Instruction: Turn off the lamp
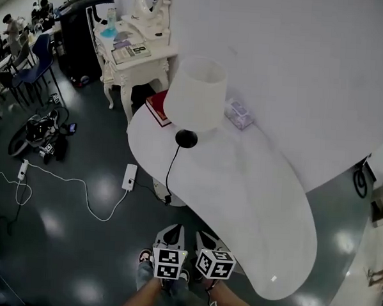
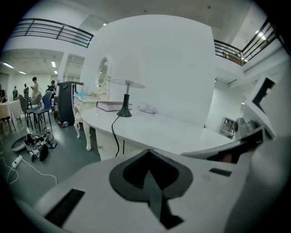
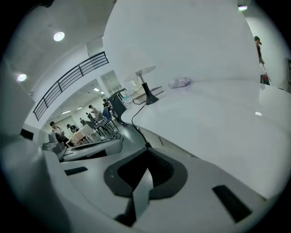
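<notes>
The lamp (image 1: 196,92) has a white shade and a black base (image 1: 186,138) and stands at the far end of the white curved table (image 1: 253,203). Its black cord (image 1: 169,173) runs off the table's left edge. Both grippers hang low in the head view, short of the table's near end and far from the lamp. My left gripper (image 1: 170,231) is shut with nothing in it, and my right gripper (image 1: 206,237) is shut and empty as well. From the left gripper (image 2: 148,153) the lamp (image 2: 127,73) shows far ahead; from the right gripper (image 3: 146,153) the lamp (image 3: 142,75) also stands far off.
A red book (image 1: 157,107) and a tissue packet (image 1: 238,113) lie beside the lamp. A white dressing table (image 1: 129,56) and a black cabinet (image 1: 82,35) stand behind. On the dark floor lie a power strip (image 1: 130,176) and cables (image 1: 68,181). Chairs and people are at far left.
</notes>
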